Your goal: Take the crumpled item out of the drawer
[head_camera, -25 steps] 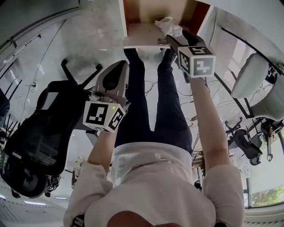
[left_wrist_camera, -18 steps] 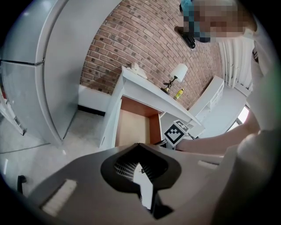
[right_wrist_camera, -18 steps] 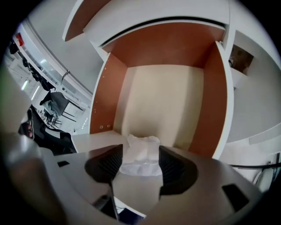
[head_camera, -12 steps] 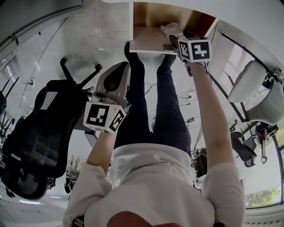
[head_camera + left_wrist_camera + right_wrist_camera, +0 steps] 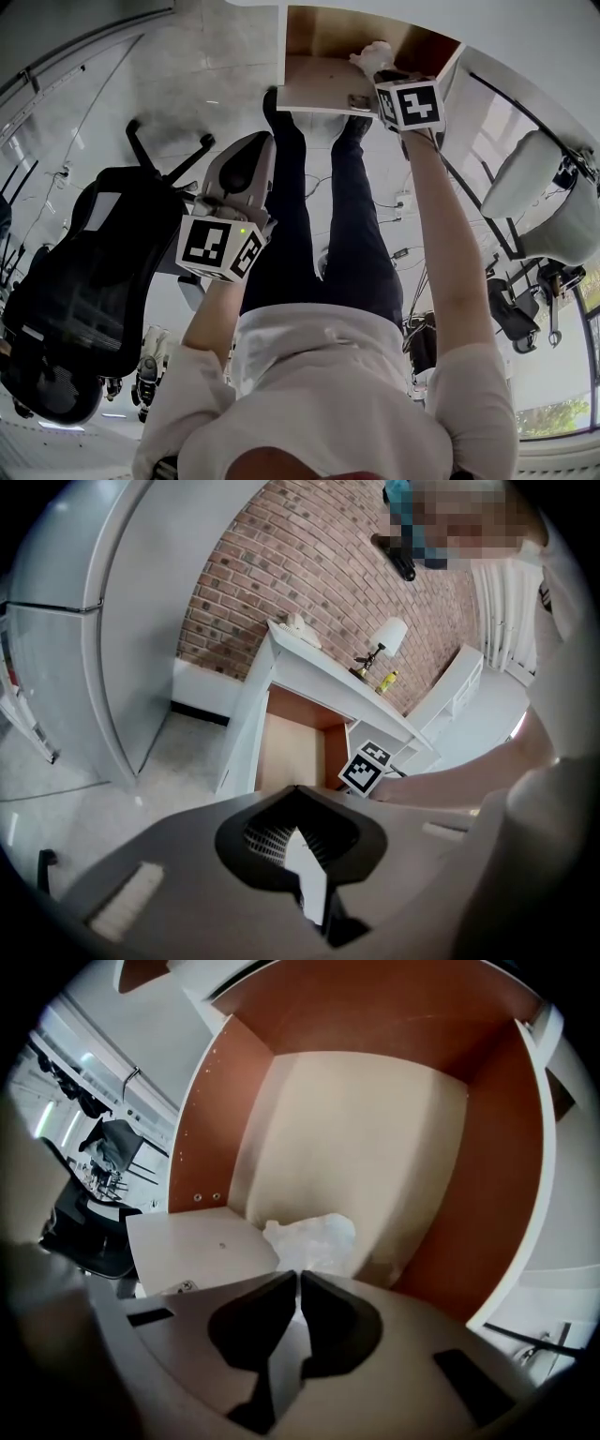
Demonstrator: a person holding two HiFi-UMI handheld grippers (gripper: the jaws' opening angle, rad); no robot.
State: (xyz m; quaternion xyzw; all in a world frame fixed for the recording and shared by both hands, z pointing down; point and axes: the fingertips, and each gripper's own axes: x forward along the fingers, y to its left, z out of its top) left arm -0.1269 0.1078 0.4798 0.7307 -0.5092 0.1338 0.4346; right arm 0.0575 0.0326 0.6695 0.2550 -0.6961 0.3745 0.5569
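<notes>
Your right claw (image 5: 298,1275) points steeply down into the open drawer (image 5: 216,1119). Its jaws have just been closing and now stand almost together, pinched on the near edge of the white crumpled item (image 5: 314,1239). The rest of the item bunches up just past the tips, lying on the drawer's pale floor close to the wall on the claw's right. The reddish-brown drawer walls rise on either side of the claw and beyond it.

Your left claw (image 5: 295,789) hangs well back from the drawer, over the pale floor, with its jaws together and nothing between them. Ahead of it and a little to its right, you can see the marker cube (image 5: 364,766) of the right claw at the drawer's mouth. A black office chair (image 5: 84,272) stands off to the left claw's left.
</notes>
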